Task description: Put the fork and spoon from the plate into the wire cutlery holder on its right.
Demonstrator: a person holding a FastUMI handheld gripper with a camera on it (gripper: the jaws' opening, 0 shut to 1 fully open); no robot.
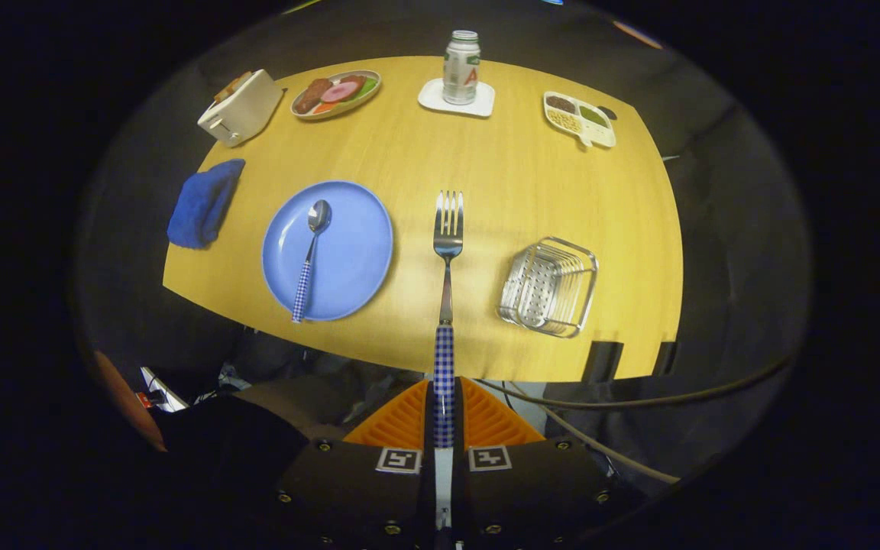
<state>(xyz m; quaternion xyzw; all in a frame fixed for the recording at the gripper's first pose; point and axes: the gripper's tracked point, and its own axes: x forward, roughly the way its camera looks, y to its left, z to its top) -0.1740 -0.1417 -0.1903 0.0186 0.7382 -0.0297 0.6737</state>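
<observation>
1. Fork [447, 252] sits pinched by its blue-and-white checked handle between the two fingers of the gripper [444, 412], which press on it from either side; its long axis runs straight ahead along the fingers, toward 12 o'clock, with the tines at the far end and the handle end nearest the camera.
2. The fork is held up over the wooden table [516, 191], its head hanging between the plate and the holder.
3. The blue plate [348, 260] lies at about 10 o'clock from the fingertips, near the table's front edge.
4. The spoon [308, 260] lies on the plate; its bowl points to about 12 o'clock and its checked handle runs back to about 6 o'clock, slightly slanted, with the handle tip reaching the plate's near rim.
5. The wire cutlery holder [549, 286] rests on the table at about 2 o'clock from the fingertips, on the far side of the fork from the plate; it appears tipped on its side with its opening facing the fork, though the exact pose is hard to tell.
6. Beside the plate at 9 o'clock lies a blue cloth [205, 203].
7. Along the table's far edge stand a white toaster [240, 108], a dish of food [335, 93], a can [461, 67] on a white coaster [457, 99], and a divided tray [579, 118].
</observation>
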